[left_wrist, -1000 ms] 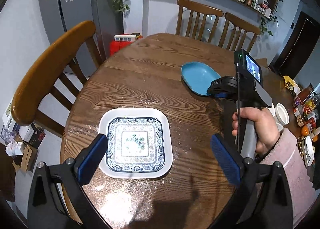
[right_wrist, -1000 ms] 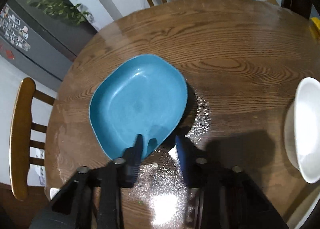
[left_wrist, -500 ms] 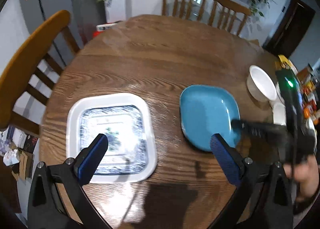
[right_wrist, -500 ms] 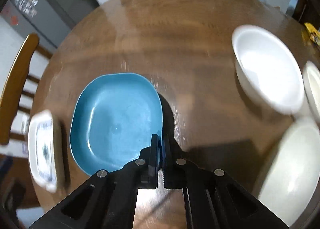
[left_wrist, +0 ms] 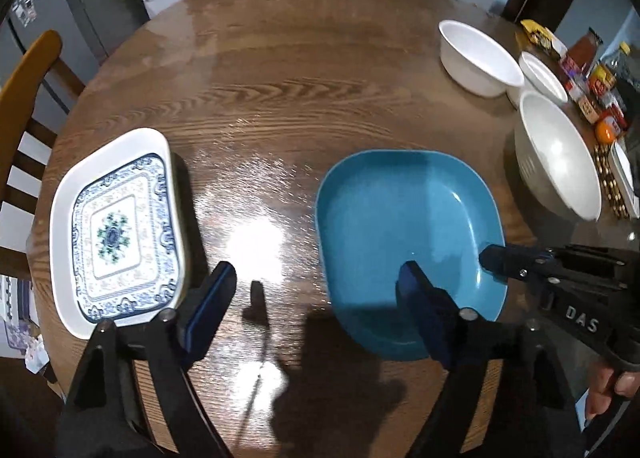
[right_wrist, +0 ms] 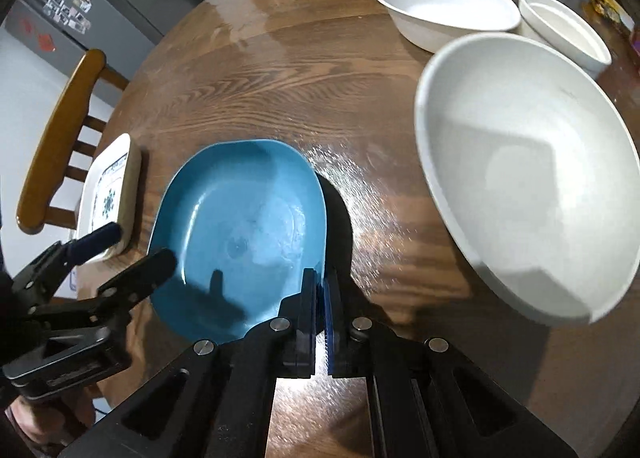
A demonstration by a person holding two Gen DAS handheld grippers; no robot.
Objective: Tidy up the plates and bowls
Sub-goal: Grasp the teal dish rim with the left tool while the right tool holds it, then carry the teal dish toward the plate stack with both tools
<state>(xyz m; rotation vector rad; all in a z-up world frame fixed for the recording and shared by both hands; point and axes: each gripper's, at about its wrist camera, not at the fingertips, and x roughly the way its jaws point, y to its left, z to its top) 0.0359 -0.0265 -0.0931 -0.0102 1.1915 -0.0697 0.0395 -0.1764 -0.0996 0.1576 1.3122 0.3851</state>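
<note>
Gripping the near right rim of the teal rounded-square plate (right_wrist: 240, 234), the right gripper (right_wrist: 322, 298) has its two fingers pressed together on that edge, and the plate is over the round wooden table (left_wrist: 304, 70). The left gripper (left_wrist: 316, 298) has its blue pads wide apart, between the teal plate and the white square plate with blue pattern (left_wrist: 116, 230). Three white bowls (left_wrist: 558, 160) are near each other at the table's right side.
</note>
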